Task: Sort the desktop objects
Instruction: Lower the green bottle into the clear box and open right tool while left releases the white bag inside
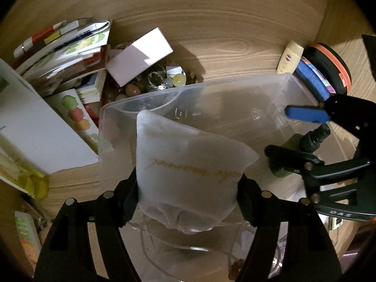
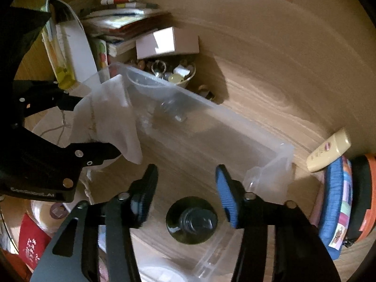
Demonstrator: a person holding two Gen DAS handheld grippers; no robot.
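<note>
My left gripper (image 1: 188, 188) is shut on a frosted white pouch (image 1: 188, 164) with gold script and holds it above a clear plastic bin (image 1: 235, 87). The pouch also shows in the right wrist view (image 2: 105, 117), pinched by the left gripper (image 2: 94, 127). My right gripper (image 2: 185, 188) is open over the bin (image 2: 270, 164), with a dark green bottle (image 2: 190, 221) standing upright in the bin just below and between its fingers. In the left wrist view the right gripper (image 1: 291, 131) and bottle (image 1: 289, 145) sit at the bin's right end.
Stacked books (image 1: 65, 51), a white box (image 1: 141, 54) and a bowl of beads and trinkets (image 1: 159, 80) lie beyond the bin. A cream lotion tube (image 1: 289, 57), a blue pouch (image 1: 312, 82) and an orange-rimmed black case (image 1: 329, 65) sit at the right on the wooden desk (image 1: 211, 23).
</note>
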